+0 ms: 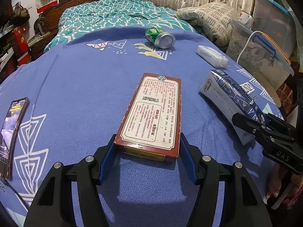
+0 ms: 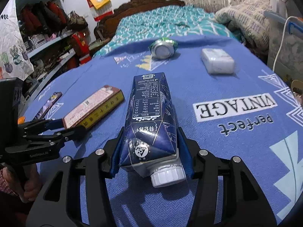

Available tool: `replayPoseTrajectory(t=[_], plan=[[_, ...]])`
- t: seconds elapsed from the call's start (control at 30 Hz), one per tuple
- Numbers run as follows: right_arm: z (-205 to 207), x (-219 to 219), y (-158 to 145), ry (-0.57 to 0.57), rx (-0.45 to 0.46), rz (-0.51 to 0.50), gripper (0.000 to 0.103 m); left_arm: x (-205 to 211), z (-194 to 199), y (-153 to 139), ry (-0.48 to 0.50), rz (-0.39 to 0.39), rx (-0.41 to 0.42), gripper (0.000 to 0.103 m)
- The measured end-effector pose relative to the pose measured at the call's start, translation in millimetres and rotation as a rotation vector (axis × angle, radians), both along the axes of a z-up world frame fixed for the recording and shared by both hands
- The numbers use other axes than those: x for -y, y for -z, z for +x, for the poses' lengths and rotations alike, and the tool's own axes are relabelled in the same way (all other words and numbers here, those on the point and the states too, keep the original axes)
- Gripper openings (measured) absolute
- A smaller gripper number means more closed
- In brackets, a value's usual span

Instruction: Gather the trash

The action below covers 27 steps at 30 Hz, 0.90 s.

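The milk carton point(image 2: 151, 121) lies on its side between the blue pads of the right tool point(image 2: 151, 157), its white ribbed screw cap point(image 2: 167, 176) nearest the tool and its dark blue printed body running away from it; both pads press its creased, glossy sides, so the tool is clamped on it. To the left of it, the flat red-bordered box point(image 1: 151, 113) sits lengthwise in the left tool point(image 1: 147, 155), whose pads touch the 2 long edges at the near end, clamped on the cardboard. Both things rest on the bed's blue woven sheet point(image 1: 85, 87), printed with white triangles. Left of the left tool lies a phone point(image 1: 11, 132), screen lit. Farther out from both tools, a dented green can point(image 1: 160, 37) lies on its side, silver base showing. To the right of it is a soft white tissue pack point(image 1: 212, 55). Beyond them bunches a teal patterned quilt point(image 1: 113, 13).
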State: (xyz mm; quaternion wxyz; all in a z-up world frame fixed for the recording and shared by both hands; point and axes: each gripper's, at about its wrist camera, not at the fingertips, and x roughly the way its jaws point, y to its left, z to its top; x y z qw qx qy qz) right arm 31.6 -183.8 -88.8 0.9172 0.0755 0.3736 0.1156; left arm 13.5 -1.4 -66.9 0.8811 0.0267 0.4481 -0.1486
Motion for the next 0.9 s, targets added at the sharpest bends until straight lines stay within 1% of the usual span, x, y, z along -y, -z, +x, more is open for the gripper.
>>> replayPoseTrajectory(t=[0.17,0.27,0.37,0.47,0.57,0.63,0.7,0.8,0.9], plan=[[-8,8,-9,0.036,0.053,0.001,0.053,-6,0,-2,0.016,-0.06,-0.009,0.059],[-13,10,-8,0.045,0.064,0.003,0.053,-10,-1,-5,0.026,-0.095,-0.001,0.059],[-13,14,-8,0.058,0.068,0.017,0.053,-12,-2,-6,0.023,-0.116,-0.016,0.059],[-10,21,-7,0.084,0.061,0.061,0.053,-11,-6,-9,0.029,-0.146,-0.038,0.059],[-13,38,-8,0.13,0.044,0.129,0.053,-6,-16,-23,0.047,-0.138,-0.004,0.059],[-18,51,-7,0.161,0.029,0.159,0.053,-1,-23,-36,0.07,-0.155,0.014,0.059],[-24,65,-9,0.19,0.026,0.168,0.053,8,-25,-47,0.096,-0.167,0.023,0.059],[-32,94,-16,0.244,0.048,0.148,0.053,34,-21,-61,0.172,-0.181,0.016,0.059],[-39,140,-26,0.322,0.078,0.131,0.053,78,-9,-74,0.279,-0.181,-0.009,0.059]])
